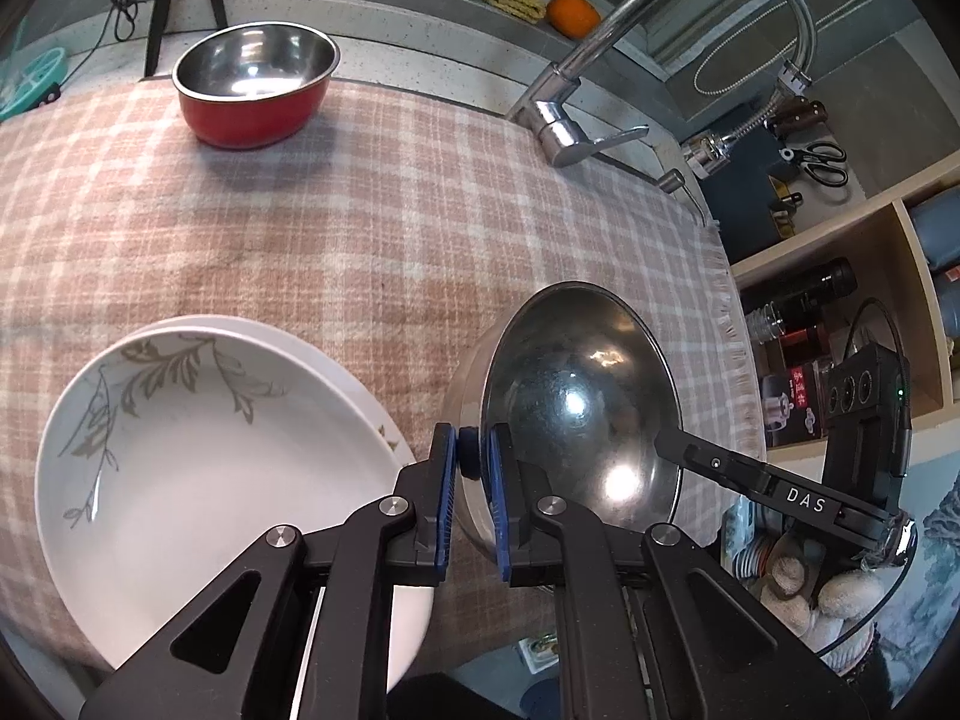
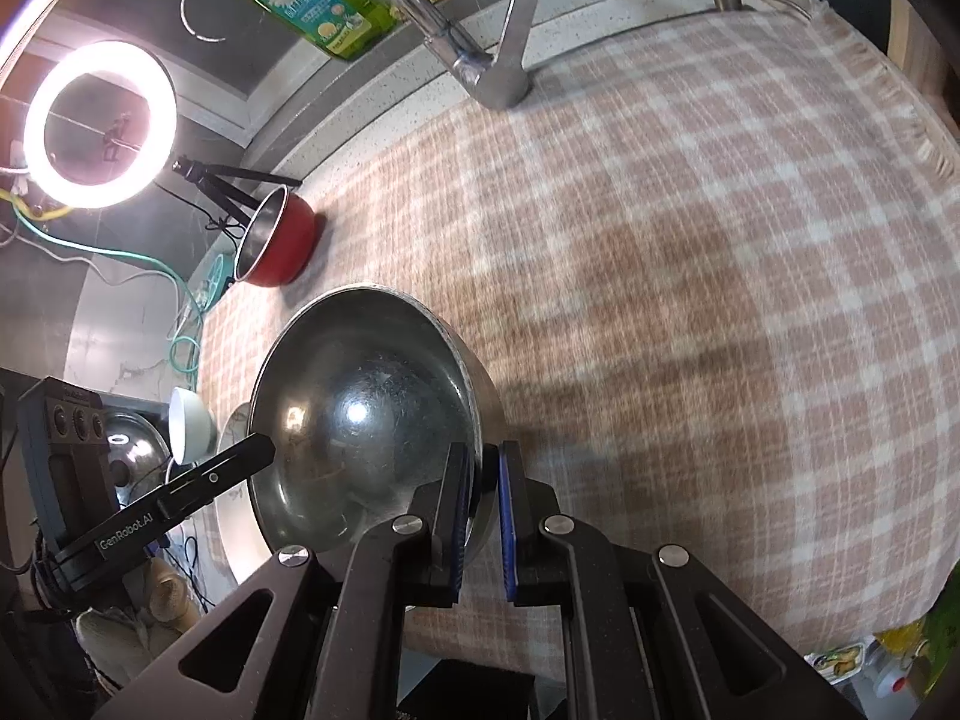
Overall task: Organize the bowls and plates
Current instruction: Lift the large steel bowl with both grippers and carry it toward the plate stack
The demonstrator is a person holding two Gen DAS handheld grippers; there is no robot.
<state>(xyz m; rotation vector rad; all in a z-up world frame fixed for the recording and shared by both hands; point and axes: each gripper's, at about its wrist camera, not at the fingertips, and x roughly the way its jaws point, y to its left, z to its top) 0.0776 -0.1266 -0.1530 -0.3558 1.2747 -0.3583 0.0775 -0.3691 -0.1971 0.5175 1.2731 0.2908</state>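
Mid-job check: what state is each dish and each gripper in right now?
Large stainless steel bowl: tilted, held at its rim by both grippers.
Left gripper: shut on the bowl's rim.
Right gripper: shut on the opposite rim.
Red bowl with steel interior: upright, empty.
White leaf-patterned plates: stacked, top one empty.

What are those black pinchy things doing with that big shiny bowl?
A person is tidying dishes with two hand-held tools. Both are clamped on the rim of the same big steel bowl, the left tool on one side and the right tool on the other, holding it tilted above the checked cloth. Stacked white plates sit beside it, and a red bowl waits at the far end.
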